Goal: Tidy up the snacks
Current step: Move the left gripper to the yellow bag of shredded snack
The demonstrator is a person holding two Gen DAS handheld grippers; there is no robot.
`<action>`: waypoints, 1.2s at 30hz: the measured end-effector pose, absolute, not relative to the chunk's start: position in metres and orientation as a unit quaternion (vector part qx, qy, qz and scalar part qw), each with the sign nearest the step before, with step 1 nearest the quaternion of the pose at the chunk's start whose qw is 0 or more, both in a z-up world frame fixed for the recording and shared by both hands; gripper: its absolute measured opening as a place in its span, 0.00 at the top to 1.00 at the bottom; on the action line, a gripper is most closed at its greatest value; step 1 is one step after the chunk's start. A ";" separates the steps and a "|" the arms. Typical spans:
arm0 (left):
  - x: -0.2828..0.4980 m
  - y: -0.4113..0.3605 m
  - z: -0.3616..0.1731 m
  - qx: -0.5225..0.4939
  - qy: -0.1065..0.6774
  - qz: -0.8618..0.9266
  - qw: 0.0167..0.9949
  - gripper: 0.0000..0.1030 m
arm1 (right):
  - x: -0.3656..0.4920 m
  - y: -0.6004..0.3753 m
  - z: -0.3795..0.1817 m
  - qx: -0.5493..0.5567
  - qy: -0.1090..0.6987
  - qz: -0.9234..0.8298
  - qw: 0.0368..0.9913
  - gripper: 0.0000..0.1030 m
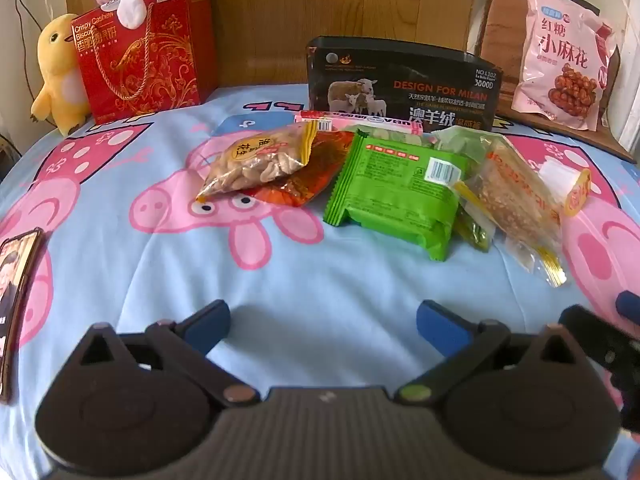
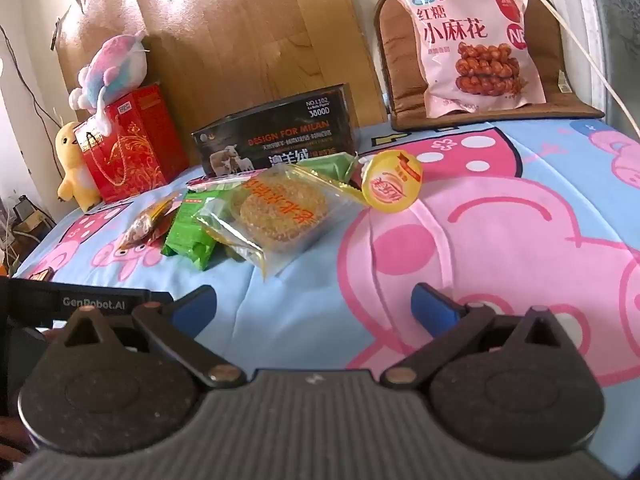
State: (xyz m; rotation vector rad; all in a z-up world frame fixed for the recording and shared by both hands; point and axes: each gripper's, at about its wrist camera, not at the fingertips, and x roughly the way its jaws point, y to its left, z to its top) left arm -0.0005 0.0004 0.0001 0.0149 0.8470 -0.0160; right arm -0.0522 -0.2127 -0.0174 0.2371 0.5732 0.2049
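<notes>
1. Behind the snack pile, a black box (image 1: pixel 404 84) printed with sheep stands upright on the bed, touching a pink packet (image 1: pixel 360 120) that lies flat at its foot.
2. Farther left, a red gift bag (image 1: pixel 140 52) stands beside a yellow plush chick (image 1: pixel 60 72), with a pastel plush toy (image 2: pixel 116 68) resting on top of the bag.
3. At the right, a large pink snack bag (image 2: pixel 472 40) leans against a brown chair cushion (image 2: pixel 560 92), well apart from the pile.
4. A phone (image 1: pixel 16 304) lies on the bedspread (image 1: pixel 320 264) at the far left.
5. Snacks sit heaped mid-bed: a clear bag of peanuts (image 1: pixel 256 160) lies on an orange packet (image 1: pixel 312 184); just beside them is a green packet (image 1: pixel 392 196), barcode up, overlapped at its right by a clear-wrapped round cake (image 2: pixel 280 208); a yellow-lidded cup (image 2: pixel 394 184) lies tipped on its side by the cake.
6. Nothing lies between the pile and either tool.
7. Both the left hand-held gripper (image 1: pixel 322 322) and the right hand-held gripper (image 2: pixel 314 306) hover over bare bedspread with blue-padded fingers spread wide, holding nothing.
</notes>
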 end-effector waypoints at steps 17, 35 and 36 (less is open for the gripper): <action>-0.013 0.030 0.023 -0.032 0.350 -0.089 0.932 0.05 | -0.050 -0.214 0.000 0.027 0.257 0.133 0.957 0.35; 0.016 0.004 0.024 -0.158 0.407 -0.278 0.856 0.40 | 0.080 -0.242 0.009 0.125 0.341 0.254 0.896 0.59; 0.017 0.004 0.025 -0.156 0.405 -0.277 0.857 0.40 | 0.080 -0.240 0.009 0.122 0.346 0.256 0.894 0.58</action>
